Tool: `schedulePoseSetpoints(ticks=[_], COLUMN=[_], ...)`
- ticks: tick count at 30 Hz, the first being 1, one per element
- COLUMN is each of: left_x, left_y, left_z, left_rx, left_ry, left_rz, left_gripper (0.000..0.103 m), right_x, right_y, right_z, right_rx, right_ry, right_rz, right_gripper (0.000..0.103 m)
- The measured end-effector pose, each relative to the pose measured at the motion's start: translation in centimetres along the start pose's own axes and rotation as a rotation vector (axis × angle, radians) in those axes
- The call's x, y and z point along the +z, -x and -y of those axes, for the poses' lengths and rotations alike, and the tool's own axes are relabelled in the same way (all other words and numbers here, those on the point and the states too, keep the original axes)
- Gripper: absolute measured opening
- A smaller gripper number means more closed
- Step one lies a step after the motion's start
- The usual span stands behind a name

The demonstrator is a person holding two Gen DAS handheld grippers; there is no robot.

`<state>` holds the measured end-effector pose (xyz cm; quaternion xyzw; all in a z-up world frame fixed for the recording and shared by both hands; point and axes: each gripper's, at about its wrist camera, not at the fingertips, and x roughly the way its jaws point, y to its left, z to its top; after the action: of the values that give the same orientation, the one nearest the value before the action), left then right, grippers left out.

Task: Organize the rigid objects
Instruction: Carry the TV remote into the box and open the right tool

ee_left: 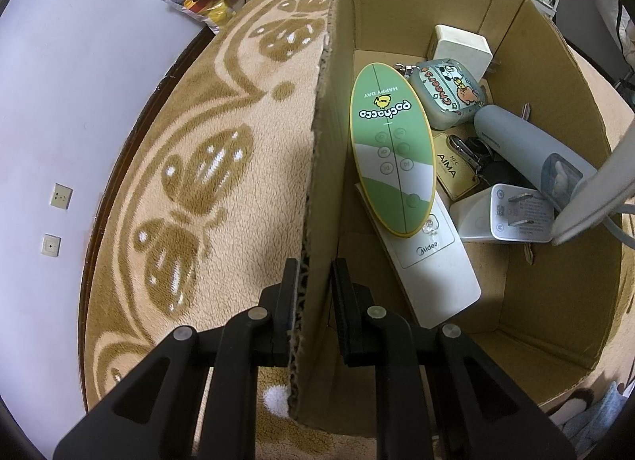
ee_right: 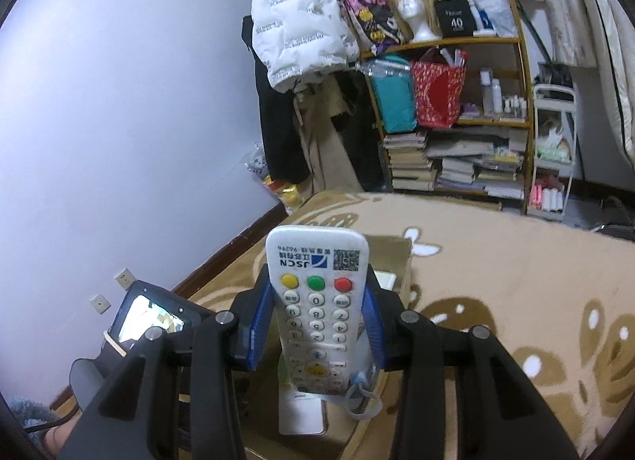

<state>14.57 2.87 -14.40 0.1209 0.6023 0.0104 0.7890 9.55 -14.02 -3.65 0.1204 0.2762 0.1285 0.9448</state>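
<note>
**Box pinned, remote in hand**

Left gripper (ee_left: 313,289) clamped on the near wall of the cardboard box (ee_left: 535,301), one finger outside, one inside. Sitting on a beige patterned carpet (ee_left: 198,182). Inside the box: green oval Pochacco remote (ee_left: 391,158) lying across a white Midea remote (ee_left: 432,261), cartoon earbud case (ee_left: 446,93), white charger (ee_left: 504,214), grey tube-shaped gadget (ee_left: 520,142). Right gripper (ee_right: 317,317) squeezing a white JSCN remote (ee_right: 317,301) by its sides, held up above the box, buttons facing the camera.
</note>
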Motion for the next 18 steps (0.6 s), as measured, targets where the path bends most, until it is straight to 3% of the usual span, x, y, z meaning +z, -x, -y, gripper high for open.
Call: schedulePoseSetpoints(ticks=[10, 18], left_x=[0.0, 0.0], left_y=[0.0, 0.0], left_z=[-0.1, -0.2], left_rx=[-0.003, -0.004], left_ry=[0.002, 0.003], left_rz=[0.000, 0.000], left_gripper=[0.017, 0.017], right_x=[-1.8, -2.4], right_y=[-3.8, -5.3], right_z=[1.7, 1.5], right_rx=[0.021, -0.022], right_ry=[-0.074, -0.088], right_rz=[-0.134, -0.188], right_gripper=[0.044, 0.045])
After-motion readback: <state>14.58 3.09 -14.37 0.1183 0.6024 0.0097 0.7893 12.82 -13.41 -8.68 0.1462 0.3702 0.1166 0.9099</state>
